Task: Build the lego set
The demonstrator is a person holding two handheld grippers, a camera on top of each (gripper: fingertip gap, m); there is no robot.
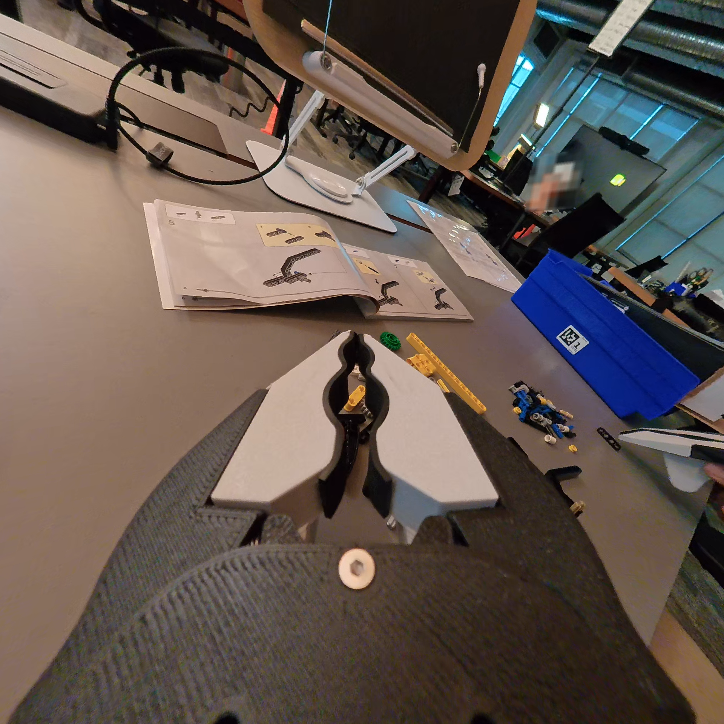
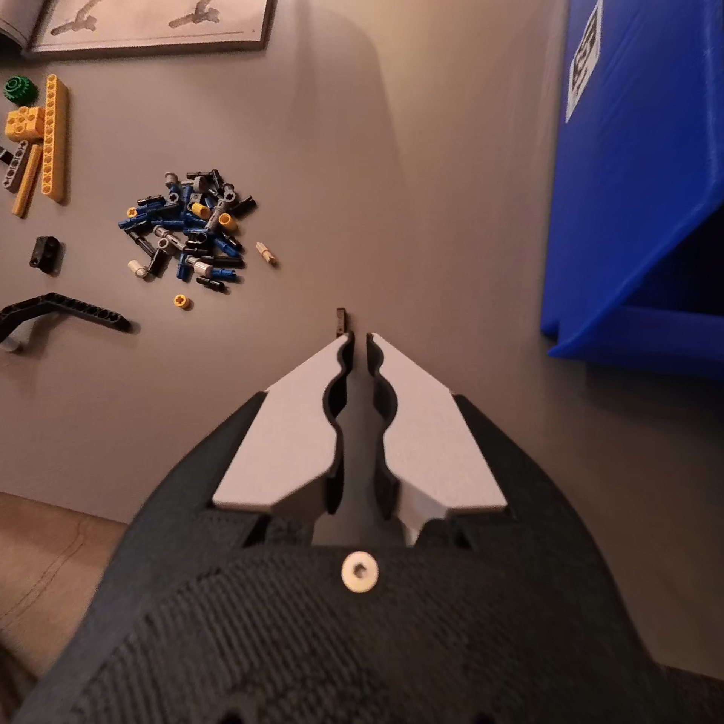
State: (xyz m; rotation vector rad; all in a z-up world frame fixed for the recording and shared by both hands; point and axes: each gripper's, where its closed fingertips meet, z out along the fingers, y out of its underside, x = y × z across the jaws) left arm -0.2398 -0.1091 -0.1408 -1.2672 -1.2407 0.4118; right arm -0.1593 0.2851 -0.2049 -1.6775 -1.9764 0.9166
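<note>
My left gripper [image 1: 356, 337] has its tips together and is shut on a black bent beam [image 1: 348, 444], which shows through the gap between its fingers. In the right wrist view that beam [image 2: 78, 311] hangs just above the table at the left edge. My right gripper [image 2: 359, 336] is open by a narrow gap and empty. A small thin black beam [image 2: 341, 322] lies on the table just ahead of its left fingertip. It also shows in the left wrist view [image 1: 608, 438], next to the right gripper [image 1: 662, 440].
On the grey table lie a long yellow beam [image 2: 55, 137], a green gear [image 2: 17, 89], a pile of blue, black and grey pins [image 2: 192, 227] and a small black brick [image 2: 46, 254]. An open instruction booklet [image 1: 254, 258] lies behind. A blue bin [image 2: 634, 176] stands at right. The tips of one gripper are about 40 cm away from the tips of the other. My left gripper is the nearer one to the green gear [image 2: 17, 89]: about 15 cm, against 30 cm.
</note>
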